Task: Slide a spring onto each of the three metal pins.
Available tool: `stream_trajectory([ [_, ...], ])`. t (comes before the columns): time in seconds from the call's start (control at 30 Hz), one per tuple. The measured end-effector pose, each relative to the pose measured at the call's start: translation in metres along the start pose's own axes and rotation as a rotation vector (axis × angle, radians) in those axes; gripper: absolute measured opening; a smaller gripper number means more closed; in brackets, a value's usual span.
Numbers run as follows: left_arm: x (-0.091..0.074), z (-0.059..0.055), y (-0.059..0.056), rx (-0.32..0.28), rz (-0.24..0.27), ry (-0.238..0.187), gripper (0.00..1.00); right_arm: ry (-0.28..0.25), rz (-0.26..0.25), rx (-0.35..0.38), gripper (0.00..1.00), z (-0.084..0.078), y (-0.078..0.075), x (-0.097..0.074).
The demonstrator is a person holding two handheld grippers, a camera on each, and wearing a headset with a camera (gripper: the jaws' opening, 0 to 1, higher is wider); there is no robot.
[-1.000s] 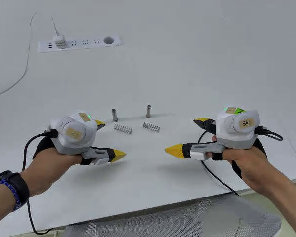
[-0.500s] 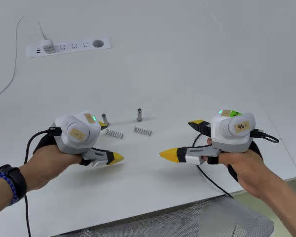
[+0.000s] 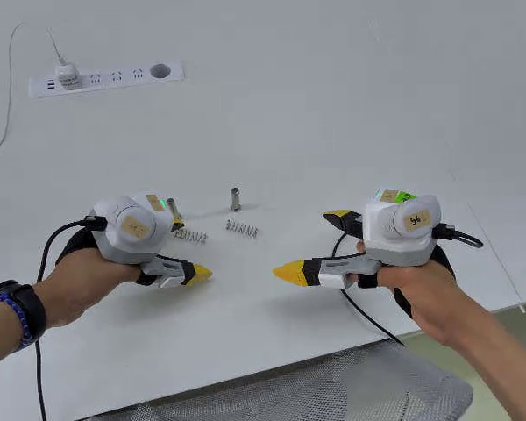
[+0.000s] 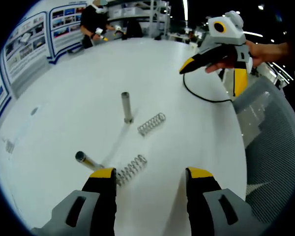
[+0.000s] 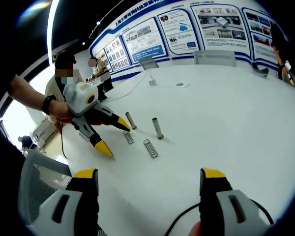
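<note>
Two short grey metal pins stand upright on the white tabletop (image 3: pixel 333 114), the left pin (image 3: pixel 173 208) and the right pin (image 3: pixel 236 198) side by side. Two small coiled wire springs lie flat on the table just in front of them. The left spring (image 3: pixel 190 234) is near the left pin's base and the right spring (image 3: pixel 242 229) is just before the right pin, both loose and apart from the pins.

The left gripper (image 3: pixel 188 248), white and grey with yellow jaw tips, is held low over the table with its jaws spread wide. In the left gripper view the left spring lies between them, just beside one tip, with the left pin close by. The matching right gripper (image 3: pixel 311 243) is held well to the right of the springs, its jaws also spread wide over bare table.

A white power strip (image 3: pixel 105 77) lies far back on the left. A grey mesh chair back (image 3: pixel 377 386) shows below the table's near edge.
</note>
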State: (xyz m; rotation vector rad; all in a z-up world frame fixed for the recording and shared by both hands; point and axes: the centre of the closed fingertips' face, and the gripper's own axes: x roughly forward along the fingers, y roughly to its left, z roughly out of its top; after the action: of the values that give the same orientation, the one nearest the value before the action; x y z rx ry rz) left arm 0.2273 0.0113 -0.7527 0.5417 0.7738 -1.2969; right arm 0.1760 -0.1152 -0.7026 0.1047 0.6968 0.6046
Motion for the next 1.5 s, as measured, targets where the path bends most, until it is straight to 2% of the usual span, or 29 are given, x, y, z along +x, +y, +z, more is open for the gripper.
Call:
stream_trajectory([
  [0.13,-0.002,-0.001,0.0,-0.019,0.004,0.0,0.54,0.006,0.005,-0.003,0.86,-0.001,0.0,0.001],
  [0.47,-0.006,-0.013,0.001,-0.051,0.028,0.021,0.42,0.03,0.027,-0.026,0.86,-0.003,0.009,0.005],
  [0.7,-0.009,-0.02,-0.002,-0.068,0.036,0.024,0.39,0.042,0.036,-0.037,0.86,-0.003,0.012,0.006],
  [1.17,-0.014,-0.032,-0.007,-0.08,0.044,0.022,0.21,0.058,0.052,-0.053,0.86,-0.002,0.022,0.009],
  [1.27,-0.016,-0.032,-0.01,-0.061,0.047,0.011,0.13,0.061,0.054,-0.056,0.86,-0.002,0.024,0.01],
  [1.37,-0.015,-0.033,-0.01,-0.072,0.046,0.007,0.13,0.064,0.057,-0.057,0.86,-0.002,0.027,0.011],
  [1.5,-0.013,-0.034,-0.005,-0.086,0.061,0.008,0.13,0.067,0.059,-0.058,0.86,-0.002,0.029,0.012],
])
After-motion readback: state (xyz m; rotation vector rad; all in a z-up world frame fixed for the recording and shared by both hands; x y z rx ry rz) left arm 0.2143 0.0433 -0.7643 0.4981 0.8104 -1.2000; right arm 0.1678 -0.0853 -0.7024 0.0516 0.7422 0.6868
